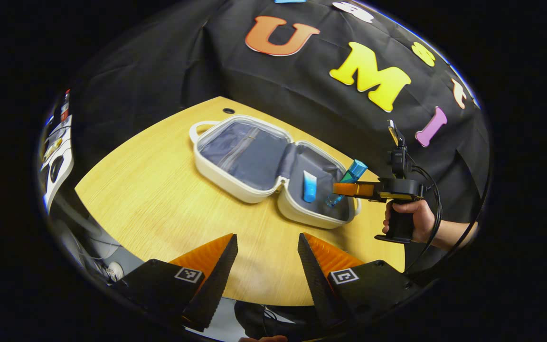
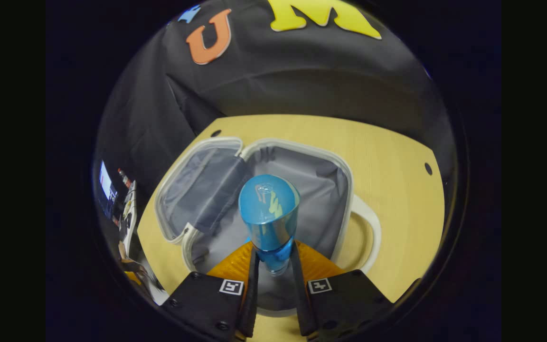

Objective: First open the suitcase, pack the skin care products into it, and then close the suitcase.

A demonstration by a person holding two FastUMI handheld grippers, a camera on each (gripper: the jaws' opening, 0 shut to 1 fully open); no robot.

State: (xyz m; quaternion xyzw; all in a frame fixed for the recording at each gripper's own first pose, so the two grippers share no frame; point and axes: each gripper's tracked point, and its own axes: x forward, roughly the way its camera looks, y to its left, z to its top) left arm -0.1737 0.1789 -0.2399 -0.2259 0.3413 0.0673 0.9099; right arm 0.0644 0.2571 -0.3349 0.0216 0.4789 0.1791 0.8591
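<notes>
White suitcase [image 1: 235, 187] lies open flat on the wooden table, grey lining up, a small light-blue tube [image 1: 309, 186] lying in its right-hand half and a blue translucent bottle [image 2: 269, 216], cap forward, held tilted above that same half.

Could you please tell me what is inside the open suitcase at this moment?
In the suitcase, a small blue tube lies in the right-hand half. The right tool holds a blue bottle over that half. The other half looks empty; its zipped lining pocket hides any contents.
</notes>
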